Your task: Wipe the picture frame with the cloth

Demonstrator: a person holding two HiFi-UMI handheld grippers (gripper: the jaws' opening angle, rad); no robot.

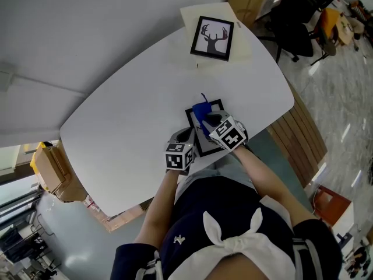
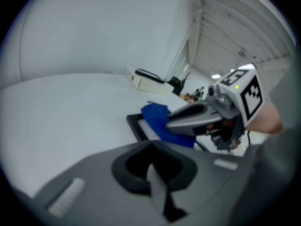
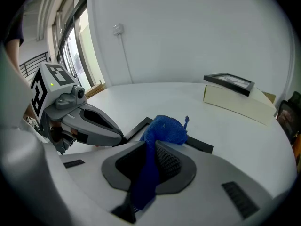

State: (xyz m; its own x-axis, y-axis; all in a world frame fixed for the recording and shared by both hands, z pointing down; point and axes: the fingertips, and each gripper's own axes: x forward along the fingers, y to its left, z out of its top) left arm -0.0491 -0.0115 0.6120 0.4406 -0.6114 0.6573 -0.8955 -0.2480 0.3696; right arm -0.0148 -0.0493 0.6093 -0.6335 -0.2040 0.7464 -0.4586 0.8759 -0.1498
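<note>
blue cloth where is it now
In the head view's centre, the blue cloth sits in the right hand-held gripper, on the picture frame at the table's near edge.

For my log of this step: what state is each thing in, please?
Blue cloth: bunched, resting on the near frame.
Near picture frame: flat on the table, partly covered.
Deer picture frame: flat on a cream box.
Right hand-held gripper: shut on the blue cloth.
Left hand-held gripper: shut, empty.

Bright even light; gripper views fisheye-warped, foregrounds blurred.
</note>
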